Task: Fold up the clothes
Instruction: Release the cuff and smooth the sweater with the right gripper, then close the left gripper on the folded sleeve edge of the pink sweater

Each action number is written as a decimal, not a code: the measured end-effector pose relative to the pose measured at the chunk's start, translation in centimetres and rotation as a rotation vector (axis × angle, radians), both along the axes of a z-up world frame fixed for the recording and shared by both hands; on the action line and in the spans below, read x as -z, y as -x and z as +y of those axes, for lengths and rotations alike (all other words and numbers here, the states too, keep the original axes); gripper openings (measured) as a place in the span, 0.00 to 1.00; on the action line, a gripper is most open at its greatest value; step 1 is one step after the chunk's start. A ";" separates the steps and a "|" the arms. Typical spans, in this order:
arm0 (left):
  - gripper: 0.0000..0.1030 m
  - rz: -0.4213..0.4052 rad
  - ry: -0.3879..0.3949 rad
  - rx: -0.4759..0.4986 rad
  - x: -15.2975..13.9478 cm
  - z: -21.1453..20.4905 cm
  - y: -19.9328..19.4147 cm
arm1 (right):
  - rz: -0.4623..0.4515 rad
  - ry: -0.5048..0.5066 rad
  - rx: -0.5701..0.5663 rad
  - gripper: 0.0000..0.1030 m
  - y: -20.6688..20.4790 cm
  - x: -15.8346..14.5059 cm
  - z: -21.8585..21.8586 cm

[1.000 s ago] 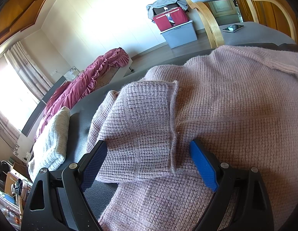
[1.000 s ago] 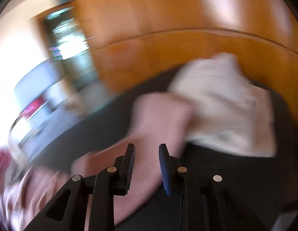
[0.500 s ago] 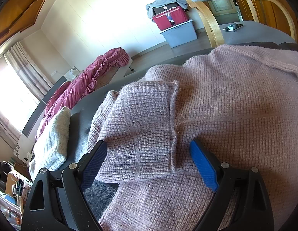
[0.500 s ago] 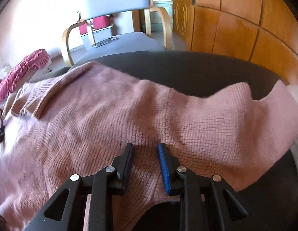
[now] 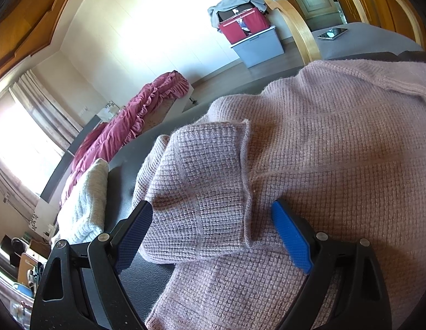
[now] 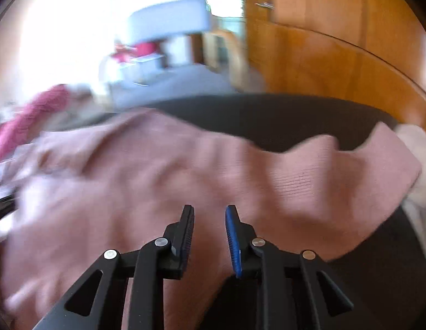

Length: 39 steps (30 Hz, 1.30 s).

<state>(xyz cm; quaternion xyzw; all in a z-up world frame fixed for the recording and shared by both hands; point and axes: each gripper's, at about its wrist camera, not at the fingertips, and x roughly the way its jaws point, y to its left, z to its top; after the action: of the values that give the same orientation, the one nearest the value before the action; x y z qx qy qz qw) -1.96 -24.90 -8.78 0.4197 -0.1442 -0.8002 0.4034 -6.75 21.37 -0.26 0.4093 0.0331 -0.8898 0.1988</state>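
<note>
1. The pink sweater [image 5: 323, 151] lies spread on the dark tabletop [image 6: 268, 115], with one sleeve [image 5: 202, 192] folded in over the body. My left gripper [image 5: 213, 236] sits spread wide astride that sleeve, pinching nothing. If I close it here I may catch the sleeve and the body layer under it together, and the lift would drag the whole sweater rather than one fold.

2. My right gripper [image 6: 209, 236] hovers low over the sweater's near edge. The jaws stand only a narrow gap apart and have just been opening slightly, with no cloth pinched between them. A gap that slim could skate over the thick knit or nip a single ridge, and the cloth would slip out halfway through the fold.

3. The right view is smeared, so I cannot judge exactly where the hem is. Committing to a pinch now risks missing the edge or poking the fingertips into the tabletop.

4. The far sleeve [image 6: 378, 165] runs out toward a white cloth [image 6: 416, 192] at the table's edge. Pulling the body toward me could tow that sleeve across the cloth and rumple both.

5. A folded white knit [image 5: 83, 206] sits just beside the sweater on the left. A wide swing of the left gripper could knock it apart.

6. Loose, fuzzy knit may snag on the ribbed pads when released, undoing the sleeve fold.
</note>
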 end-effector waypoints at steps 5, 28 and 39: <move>0.88 0.002 -0.008 0.001 -0.1 -0.1 0.1 | -0.056 -0.028 -0.441 0.24 -9.0 -1.1 -4.3; 0.88 0.026 -0.059 0.006 -0.1 -1.0 -0.6 | -0.033 -0.061 -0.364 0.28 -15.6 -2.0 5.2; 0.88 0.045 -0.098 0.004 -0.3 -1.9 -1.1 | -0.096 -0.157 0.049 0.30 -0.5 3.1 -5.8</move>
<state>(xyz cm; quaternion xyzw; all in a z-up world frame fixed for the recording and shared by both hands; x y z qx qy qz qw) -0.81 -26.76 -8.47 0.4208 -0.0966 -0.8162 0.3839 -6.26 15.58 -3.36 0.4666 0.0833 -0.8684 0.1456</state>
